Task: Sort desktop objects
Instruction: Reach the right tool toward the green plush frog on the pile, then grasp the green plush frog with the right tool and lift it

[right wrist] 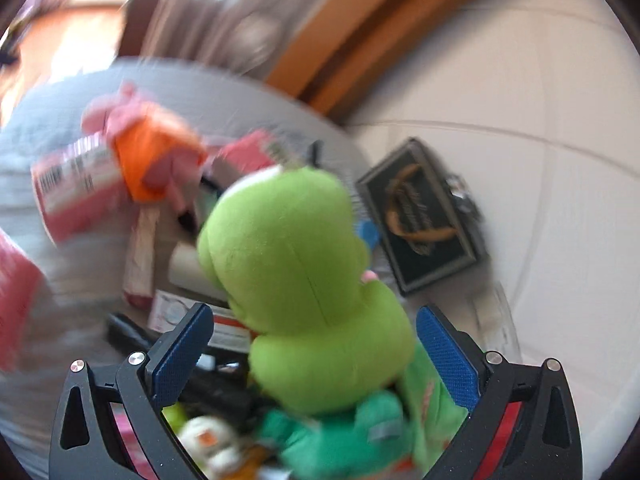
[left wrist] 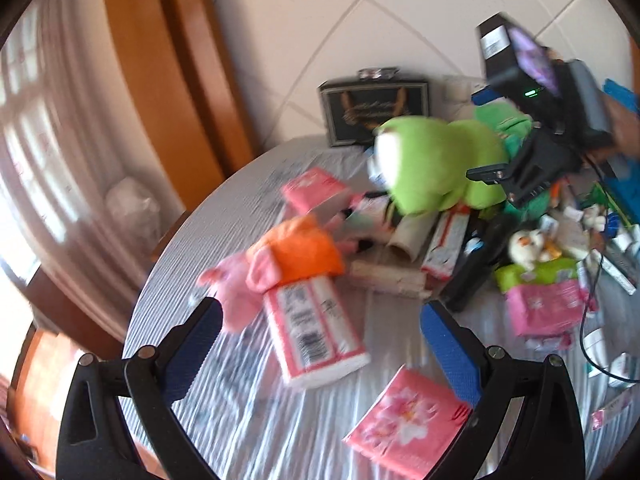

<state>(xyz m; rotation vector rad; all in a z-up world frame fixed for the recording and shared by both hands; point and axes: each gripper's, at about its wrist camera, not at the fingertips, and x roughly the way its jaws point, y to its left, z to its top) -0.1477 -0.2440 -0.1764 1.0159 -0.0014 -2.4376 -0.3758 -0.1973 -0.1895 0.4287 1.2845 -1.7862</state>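
A round table (left wrist: pixel 192 264) in striped cloth carries tissue packs (left wrist: pixel 316 336), plush toys (left wrist: pixel 436 164) and a dark box (left wrist: pixel 374 110).

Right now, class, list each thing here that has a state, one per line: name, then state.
Left tongs: open, holding nothing.
Right tongs: open around the green frog plush, not clamped.
Tissue pack: lying flat, sealed.
Pink pig plush: lying on its side.
Black box: standing upright, closed.

A lime-green plush frog toy (right wrist: pixel 296 264) is showing a white eye patch. A pink plush pig (left wrist: pixel 288 260) is wearing orange. A pink tissue pack (left wrist: pixel 404 420) is displaying a white floral print. The striped grey tablecloth (left wrist: pixel 248 420) is showing pale lines.
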